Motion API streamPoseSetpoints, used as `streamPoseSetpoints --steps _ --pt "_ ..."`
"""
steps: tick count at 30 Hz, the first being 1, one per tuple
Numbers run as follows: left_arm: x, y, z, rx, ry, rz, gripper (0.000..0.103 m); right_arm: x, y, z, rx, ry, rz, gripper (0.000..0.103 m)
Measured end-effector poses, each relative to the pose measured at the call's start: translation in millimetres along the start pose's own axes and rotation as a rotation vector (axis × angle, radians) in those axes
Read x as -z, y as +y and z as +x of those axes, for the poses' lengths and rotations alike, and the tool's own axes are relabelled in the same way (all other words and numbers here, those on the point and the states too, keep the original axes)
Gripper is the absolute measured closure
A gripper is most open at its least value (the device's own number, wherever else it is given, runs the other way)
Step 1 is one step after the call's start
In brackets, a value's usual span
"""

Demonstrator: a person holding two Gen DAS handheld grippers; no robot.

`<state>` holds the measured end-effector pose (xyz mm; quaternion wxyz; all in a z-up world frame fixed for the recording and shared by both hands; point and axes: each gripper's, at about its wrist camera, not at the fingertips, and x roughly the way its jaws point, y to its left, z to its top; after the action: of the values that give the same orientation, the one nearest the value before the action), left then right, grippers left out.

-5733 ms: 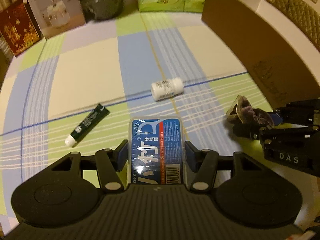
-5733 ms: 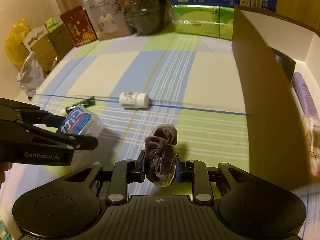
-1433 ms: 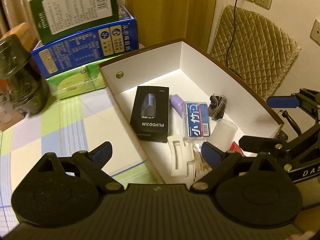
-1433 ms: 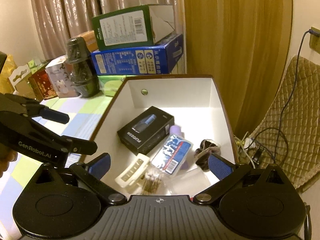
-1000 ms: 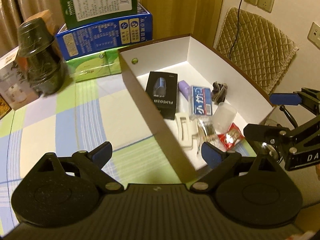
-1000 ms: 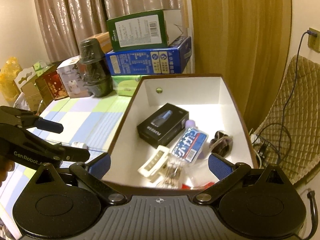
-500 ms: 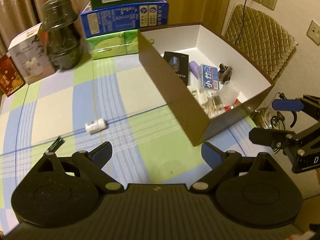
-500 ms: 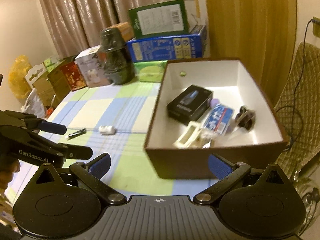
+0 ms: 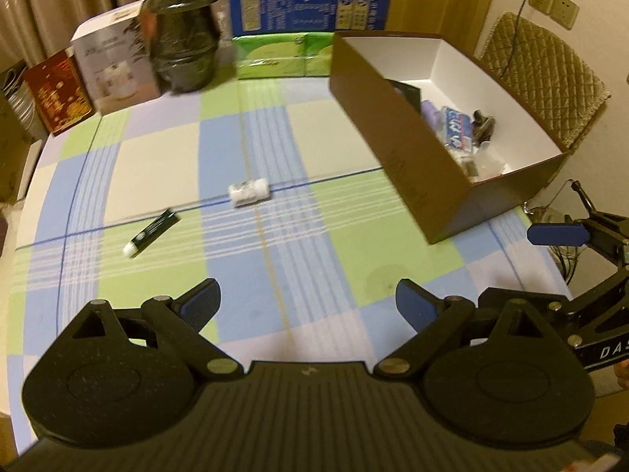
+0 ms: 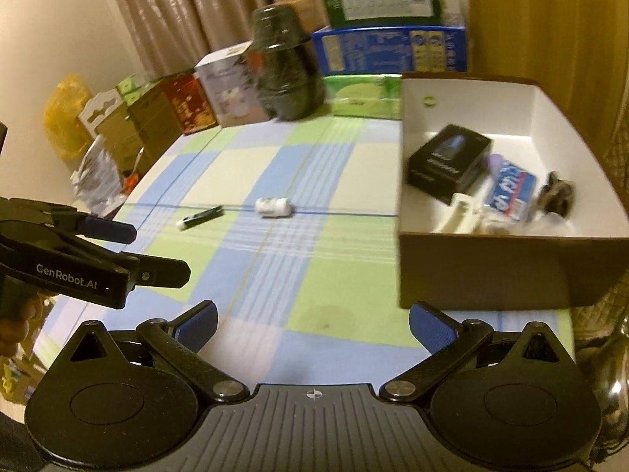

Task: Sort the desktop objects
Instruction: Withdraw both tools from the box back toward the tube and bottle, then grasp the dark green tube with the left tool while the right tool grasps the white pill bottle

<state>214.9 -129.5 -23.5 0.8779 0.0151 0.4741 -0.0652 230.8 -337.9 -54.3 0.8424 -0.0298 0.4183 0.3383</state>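
Note:
A small white bottle (image 9: pixel 249 192) lies on its side on the checked tablecloth; it also shows in the right wrist view (image 10: pixel 274 207). A dark green tube (image 9: pixel 151 232) with a white cap lies to its left, also in the right wrist view (image 10: pixel 199 217). The brown box (image 9: pixel 401 145) with a white inside holds a blue floss-pick pack (image 10: pixel 510 190), a black carton (image 10: pixel 449 163), a dark scrunchie (image 10: pixel 556 196) and other items. My left gripper (image 9: pixel 308 303) is open and empty above the table's near side. My right gripper (image 10: pixel 313 322) is open and empty, near the box's front wall (image 10: pixel 491 271).
Along the table's far edge stand a dark jar (image 9: pixel 184 27), a white carton (image 9: pixel 116 57), a red carton (image 9: pixel 59 94), green tissue packs (image 9: pixel 281 55) and stacked blue and green boxes (image 9: pixel 308 8). A quilted chair (image 9: pixel 546 74) stands behind the box.
Both grippers let go of the floss-pick pack and the scrunchie into the box, then pulled back and away from it, so the table with the bottle and tube came back into view.

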Motion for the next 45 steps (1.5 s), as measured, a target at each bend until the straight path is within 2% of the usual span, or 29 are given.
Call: streamPoseSetpoints --steps 21,33,38,45 --pt "21.9 80.6 -11.9 -0.060 0.004 -0.097 0.009 -14.1 63.2 58.3 -0.035 0.044 -0.074 0.002" --pt "16.6 114.4 2.7 -0.083 -0.001 -0.111 0.009 -28.5 76.1 95.2 -0.028 0.048 -0.071 0.002" --pt "14.3 127.5 15.0 -0.094 -0.018 -0.099 0.010 -32.8 83.2 113.1 0.007 0.035 -0.109 0.002" --pt "10.2 151.0 38.1 -0.110 -0.035 -0.082 0.011 -43.0 80.2 141.4 0.030 0.024 -0.095 0.002"
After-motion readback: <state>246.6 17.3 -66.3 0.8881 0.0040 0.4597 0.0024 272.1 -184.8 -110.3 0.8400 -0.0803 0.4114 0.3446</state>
